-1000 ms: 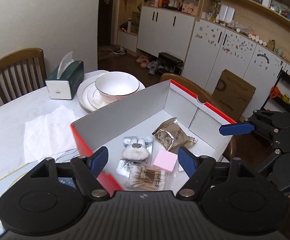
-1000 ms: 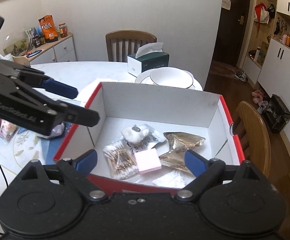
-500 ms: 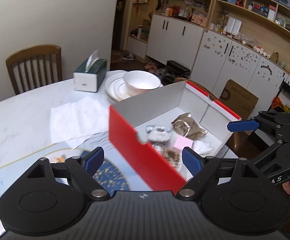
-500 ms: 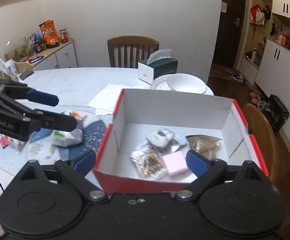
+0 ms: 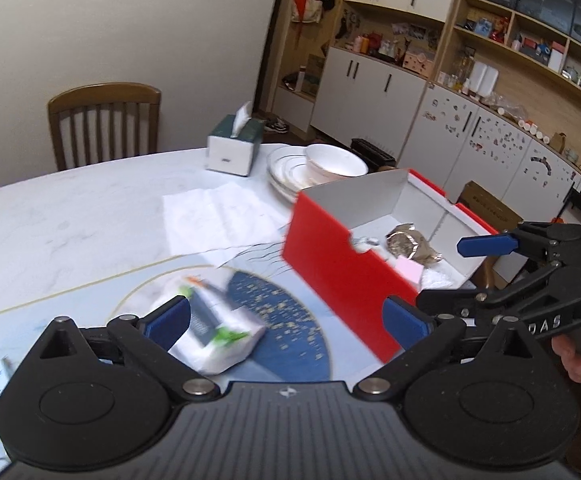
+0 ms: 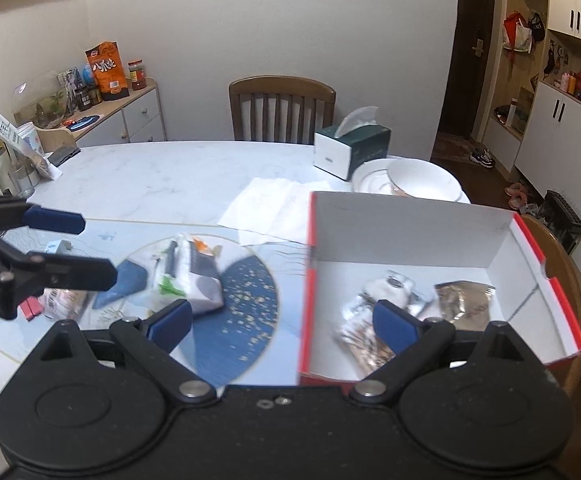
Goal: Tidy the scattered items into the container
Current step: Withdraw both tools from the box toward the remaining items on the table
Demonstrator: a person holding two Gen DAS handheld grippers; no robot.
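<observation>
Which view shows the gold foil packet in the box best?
The right wrist view: it looks down into the red box, so the gold foil packet lies flat and almost whole. The left wrist view catches it lower and side-on, behind the box's near wall.

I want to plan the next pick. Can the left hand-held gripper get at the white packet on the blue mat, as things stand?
Probably yes. The left hand-held gripper holds nothing, its jaws are opening, and the white packet lies just ahead by its left finger, outside the red box, with nothing on top of it.
</observation>
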